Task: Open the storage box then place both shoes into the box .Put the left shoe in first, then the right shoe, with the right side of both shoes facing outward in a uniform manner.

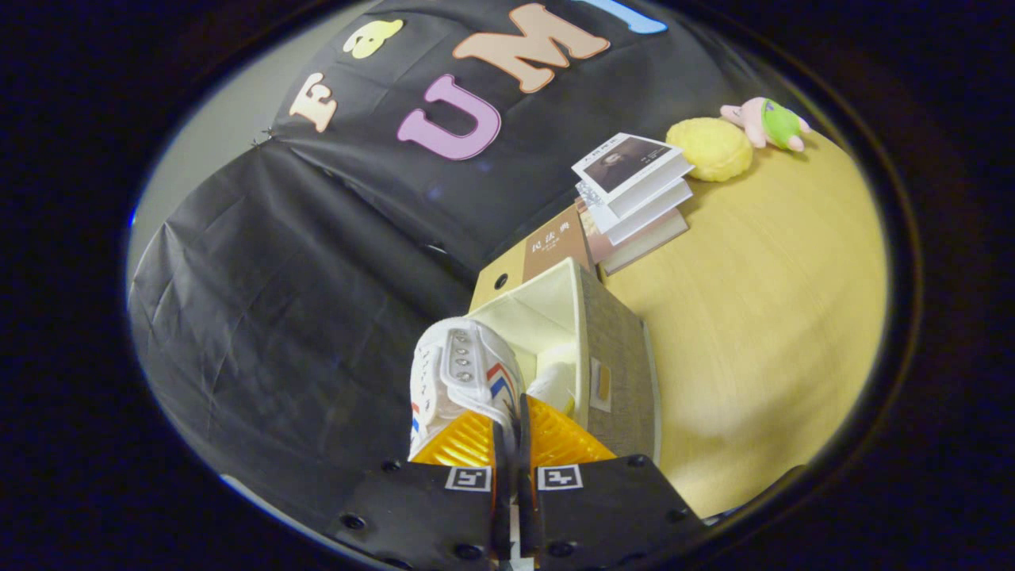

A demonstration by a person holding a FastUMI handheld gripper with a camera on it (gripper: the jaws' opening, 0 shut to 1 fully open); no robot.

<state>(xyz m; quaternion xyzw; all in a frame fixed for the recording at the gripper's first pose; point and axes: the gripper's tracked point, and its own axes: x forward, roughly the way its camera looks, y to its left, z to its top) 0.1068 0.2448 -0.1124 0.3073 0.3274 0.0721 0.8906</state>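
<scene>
My gripper [507, 432] is shut on the edge of a white shoe [464, 369] with red and blue stripes and metal eyelets. The shoe hangs from the fingers, its laces side toward me, over the left rim of the storage box [622, 373]. The box is grey fabric outside and cream inside, and it stands open on the wooden table. Its tan lid flap [501, 279] with a round hole lies back behind it. Inside the box, just right of the held shoe, a white rounded shape [553, 385] shows; it looks like part of another shoe, mostly hidden by my fingers.
Beyond the box a stack of books [634, 198] lies on the wooden table [761, 317], with a brown book [555, 250] beside it. A yellow round cushion [710, 148] and a pink and green toy [767, 121] sit farther back. Black cloth wall stands left of the box.
</scene>
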